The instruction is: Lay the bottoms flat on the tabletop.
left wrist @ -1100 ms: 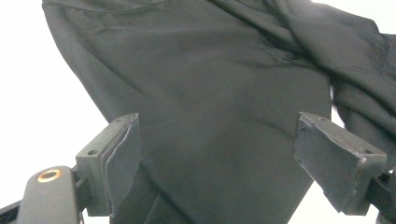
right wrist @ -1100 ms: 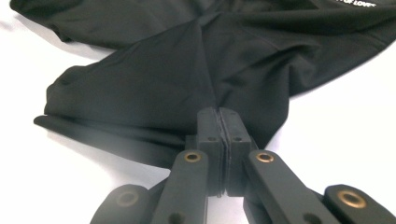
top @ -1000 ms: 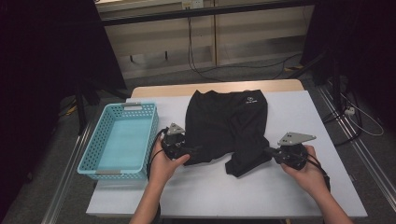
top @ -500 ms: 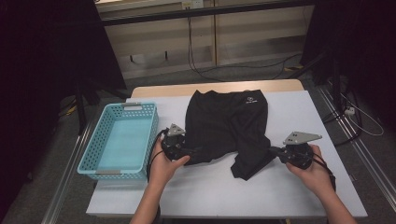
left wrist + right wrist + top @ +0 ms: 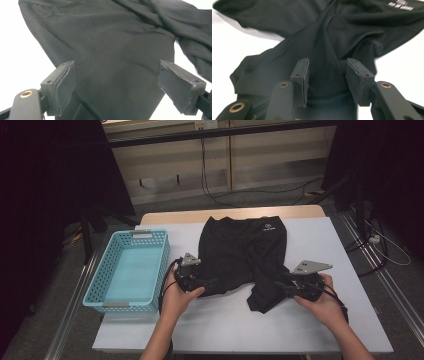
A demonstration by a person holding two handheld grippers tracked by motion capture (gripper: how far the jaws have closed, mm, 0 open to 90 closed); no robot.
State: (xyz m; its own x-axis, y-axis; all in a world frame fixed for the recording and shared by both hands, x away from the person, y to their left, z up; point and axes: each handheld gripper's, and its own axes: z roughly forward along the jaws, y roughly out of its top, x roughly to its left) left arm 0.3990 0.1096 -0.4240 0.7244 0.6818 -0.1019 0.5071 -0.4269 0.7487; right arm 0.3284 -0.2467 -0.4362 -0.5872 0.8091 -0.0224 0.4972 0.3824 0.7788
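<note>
Looks like a folding setup: the black fabric shorts [image 5: 243,254] lie flat mid-table beside the light blue plastic basket [image 5: 129,270], the left gripper [image 5: 116,86] spread wide over one leg and the right gripper [image 5: 327,77] half-closed around a bunched fold of the other.

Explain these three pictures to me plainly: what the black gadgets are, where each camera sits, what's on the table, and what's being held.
No robot here: a person holds a hand-operated two-jaw gripper in each hand. The high view looks down from above the person's side, showing the left gripper and right gripper. The other two pictures come from cameras riding on each gripper, looking along its black jaws. On the white table lie black shorts and, to the left, an empty blue basket. The left gripper's jaws stand wide open over the cloth, gripping nothing. The right gripper's jaws are partly closed with a fold of the shorts between them, not yet pinched tight.
</note>
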